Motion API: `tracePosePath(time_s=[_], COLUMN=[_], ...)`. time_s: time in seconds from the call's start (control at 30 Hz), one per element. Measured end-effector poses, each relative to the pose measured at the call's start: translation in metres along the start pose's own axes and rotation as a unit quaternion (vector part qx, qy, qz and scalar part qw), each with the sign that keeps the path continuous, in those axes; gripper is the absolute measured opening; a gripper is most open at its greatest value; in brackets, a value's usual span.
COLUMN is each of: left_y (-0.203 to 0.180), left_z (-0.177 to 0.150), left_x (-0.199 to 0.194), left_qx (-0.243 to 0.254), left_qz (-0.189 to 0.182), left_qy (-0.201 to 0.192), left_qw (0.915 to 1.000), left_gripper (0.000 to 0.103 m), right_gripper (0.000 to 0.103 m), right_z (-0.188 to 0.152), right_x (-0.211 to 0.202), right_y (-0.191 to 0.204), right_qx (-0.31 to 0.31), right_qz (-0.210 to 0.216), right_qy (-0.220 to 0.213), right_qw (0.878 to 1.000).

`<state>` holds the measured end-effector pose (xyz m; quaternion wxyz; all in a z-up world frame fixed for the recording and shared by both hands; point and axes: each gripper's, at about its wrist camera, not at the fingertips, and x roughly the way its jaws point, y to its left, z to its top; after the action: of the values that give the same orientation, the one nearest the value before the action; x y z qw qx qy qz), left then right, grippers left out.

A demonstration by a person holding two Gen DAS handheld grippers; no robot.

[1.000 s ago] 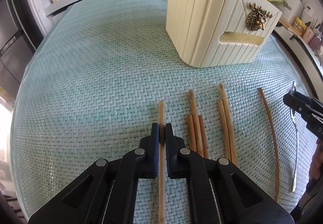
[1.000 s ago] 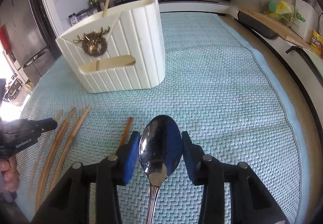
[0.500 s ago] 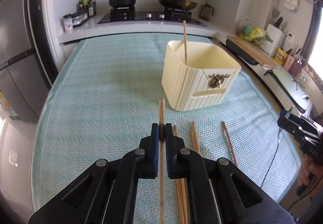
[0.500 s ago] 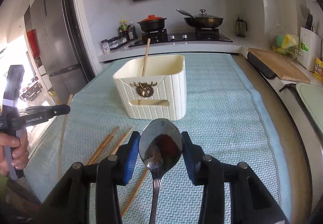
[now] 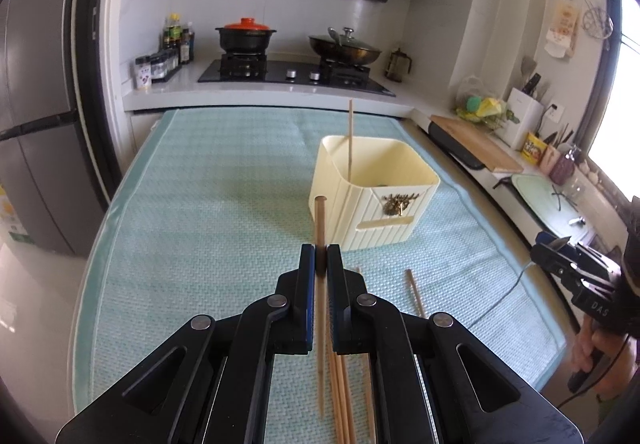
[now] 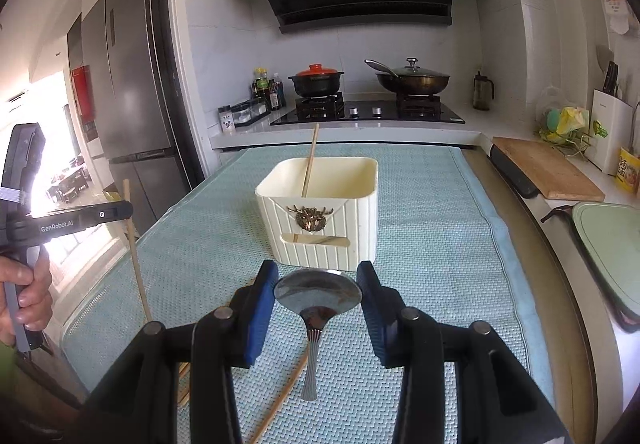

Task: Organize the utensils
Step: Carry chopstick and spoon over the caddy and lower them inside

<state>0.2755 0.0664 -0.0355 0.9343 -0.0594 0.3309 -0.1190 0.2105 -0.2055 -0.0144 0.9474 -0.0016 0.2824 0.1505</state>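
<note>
Left claw (image 5: 321,260): pressed together and pinching one wooden chopstick (image 5: 320,228) near its upper end; the stick is hanging down below the fingers, clear of the table (image 5: 200,212).
Right claw (image 6: 317,294): gripping a metal spoon (image 6: 318,294) by the edges of its bowl, the handle hanging downward above the mat.
Holder (image 6: 320,220): a cream ribbed utensil box is standing upright on the green mat, ahead of both claws, with one chopstick in the box (image 6: 310,160) leaning against its back wall.
Loose chopsticks (image 5: 344,384): several are lying on the mat on the near side of the box, under and just right of the left claw.
Step in hand: both utensils are looking lifted and ready to be carried over the box opening, as far as I can judge.
Risk, spoon: the smooth, curved bowl is offering a poor hold, so it could be slipping or swinging out if tilted.
Risk, chopstick: held at one end, it could be pivoting and catching the box rim.
Risk, box: a light box could be tipping if struck from the side.
Risk, crowding: both claws arriving together could be colliding.
</note>
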Motion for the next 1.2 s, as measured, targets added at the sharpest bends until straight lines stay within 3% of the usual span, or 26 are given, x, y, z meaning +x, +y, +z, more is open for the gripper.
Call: tracePosePath(time_s=[0.53,0.7,0.93,1.07,1.2], left_y=[0.003,-0.002,-0.013,-0.021,-0.028], left_z=[0.027,0.064,0.136,0.174,0.194], left_x=[-0.011,-0.017,-0.012,0.002,0.034], left_qx=[-0.019,-0.013,-0.004,-0.005,-0.009], left_qz=[-0.024,-0.031,-0.035,-0.032,-0.028], left_qy=[-0.031,-0.058,-0.103,-0.13,-0.131], left_qw=[0.9991,0.9978,0.994,0.991,0.991], left_gripper=[0.004,0.004,0.004,0.004,0.004], right_gripper=[0.041,0.041,0.041,0.041,0.041], right_z=[0.032,0.063,0.132,0.17,0.194], right_x=[-0.018,-0.016,-0.007,0.006,0.036], right_y=[0.004,0.001,-0.004,-0.006,-0.013], right_qx=[-0.027,-0.042,-0.056,-0.056,-0.048], right_qz=[0.004,0.005,-0.002,-0.006,-0.007], right_qy=[-0.027,-0.039,-0.077,-0.107,-0.112], right_qw=[0.999,0.998,0.995,0.993,0.992])
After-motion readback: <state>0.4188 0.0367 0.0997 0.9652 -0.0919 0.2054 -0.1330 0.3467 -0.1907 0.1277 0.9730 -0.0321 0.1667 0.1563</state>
